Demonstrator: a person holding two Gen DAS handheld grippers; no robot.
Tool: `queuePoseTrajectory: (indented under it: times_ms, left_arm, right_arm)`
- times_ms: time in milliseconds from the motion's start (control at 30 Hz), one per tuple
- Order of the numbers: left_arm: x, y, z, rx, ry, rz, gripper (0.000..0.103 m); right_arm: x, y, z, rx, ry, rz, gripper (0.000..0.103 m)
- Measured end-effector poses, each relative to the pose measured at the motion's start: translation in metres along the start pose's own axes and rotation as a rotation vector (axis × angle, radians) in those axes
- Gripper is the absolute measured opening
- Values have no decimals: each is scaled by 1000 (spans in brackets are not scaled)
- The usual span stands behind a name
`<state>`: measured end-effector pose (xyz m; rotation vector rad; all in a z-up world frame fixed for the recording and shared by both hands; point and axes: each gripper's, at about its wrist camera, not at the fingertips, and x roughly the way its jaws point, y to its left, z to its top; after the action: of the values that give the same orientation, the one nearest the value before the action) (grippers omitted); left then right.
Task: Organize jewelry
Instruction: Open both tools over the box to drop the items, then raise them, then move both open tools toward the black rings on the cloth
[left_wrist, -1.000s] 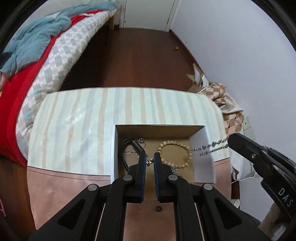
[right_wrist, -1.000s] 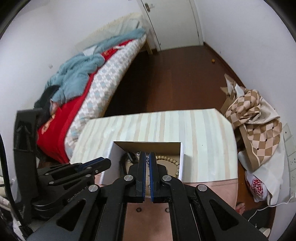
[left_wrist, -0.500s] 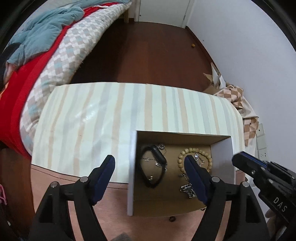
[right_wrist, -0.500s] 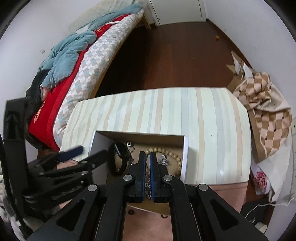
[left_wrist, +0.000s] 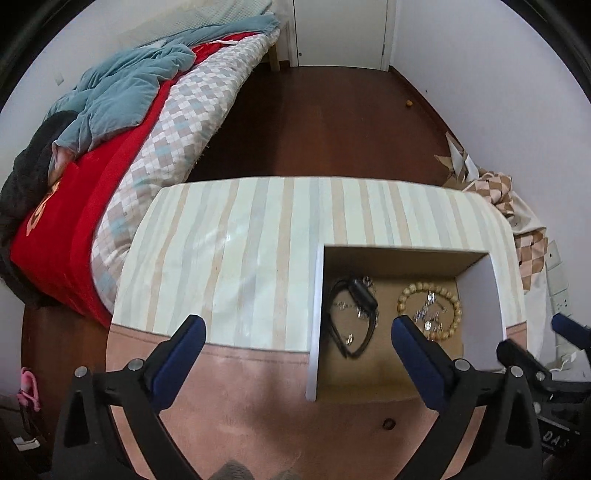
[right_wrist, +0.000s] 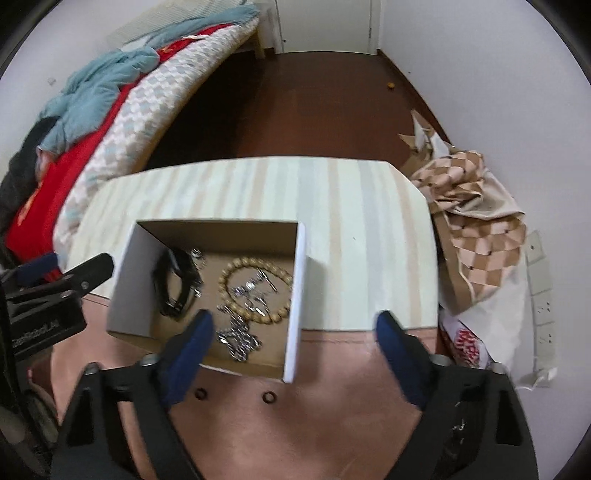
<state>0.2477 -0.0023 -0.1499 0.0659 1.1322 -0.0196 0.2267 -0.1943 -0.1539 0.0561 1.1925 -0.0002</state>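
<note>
Both claws spread wide, nothing held: left gripper (left_wrist: 295, 334), right gripper (right_wrist: 293, 328). Inside open white-walled cardboard box (right_wrist: 129, 280) on striped table (right_wrist: 351, 236): tan wooden bead bracelet (right_wrist: 256, 290), tangled silver chain (right_wrist: 240, 338), black strap band (right_wrist: 179, 288). Chain judged light, limp, slippery; best pinched at the bunched heap. Beads rigid, to be gripped across the ring.

1. Open cardboard box (right_wrist: 136, 280) is set on the striped table, white outside, brown inside;
2. Black band (right_wrist: 179, 282) is laid at its left side;
3. Beaded bracelet (right_wrist: 255, 291) is laid flat at right; silver chain (right_wrist: 238, 338) is piled at its near edge.
</note>
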Motion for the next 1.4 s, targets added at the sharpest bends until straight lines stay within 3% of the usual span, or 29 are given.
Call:
queuePoseTrajectory:
  times_ms: [233, 667, 1067, 1400]
  left_arm:
    - [-11, -2, -19, -9, -10, 6, 103]
    - [-74, -2, -36, -18, -142, 14, 102]
    - [-138, -2, -57, -21, -256, -10, 102]
    - [-167, 0, -77, -27, -289, -23, 102]
  right_arm:
    - [-12, 0, -14, 4, -42, -80, 99]
    - [-66, 2, -39, 18, -148, -110, 99]
    - [-147, 6, -59, 20, -302, -141, 99]
    - [-189, 11, -78, 22, -372, -138, 99]
